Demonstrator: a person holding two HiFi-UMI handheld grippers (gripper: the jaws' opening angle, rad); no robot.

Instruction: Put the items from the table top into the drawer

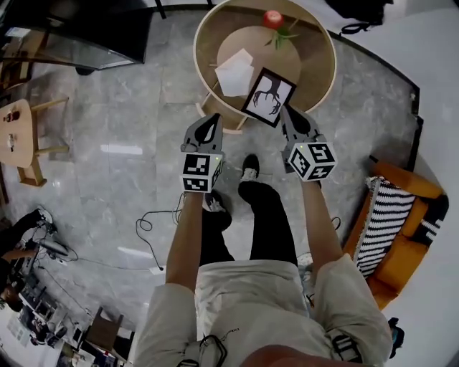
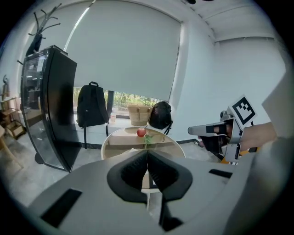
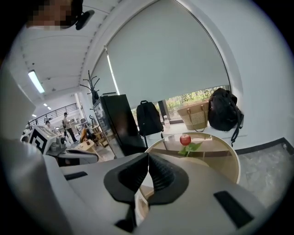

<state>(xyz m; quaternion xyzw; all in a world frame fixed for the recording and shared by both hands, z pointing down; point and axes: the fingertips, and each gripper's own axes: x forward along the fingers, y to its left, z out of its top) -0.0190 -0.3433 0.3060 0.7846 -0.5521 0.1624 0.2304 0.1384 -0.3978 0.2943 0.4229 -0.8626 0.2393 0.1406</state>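
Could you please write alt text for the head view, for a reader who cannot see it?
Seen from above, a standing person holds the left gripper and right gripper, both shut and empty, toward a round wooden table. On it are a red apple, white papers and a framed black-and-white picture.

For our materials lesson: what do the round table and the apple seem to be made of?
Round table: the rim looks like pale wood, matt tan. Its top seems to be glass, as it is see-through and reflective. Apple: glossy red skin; real or imitation, cannot tell.
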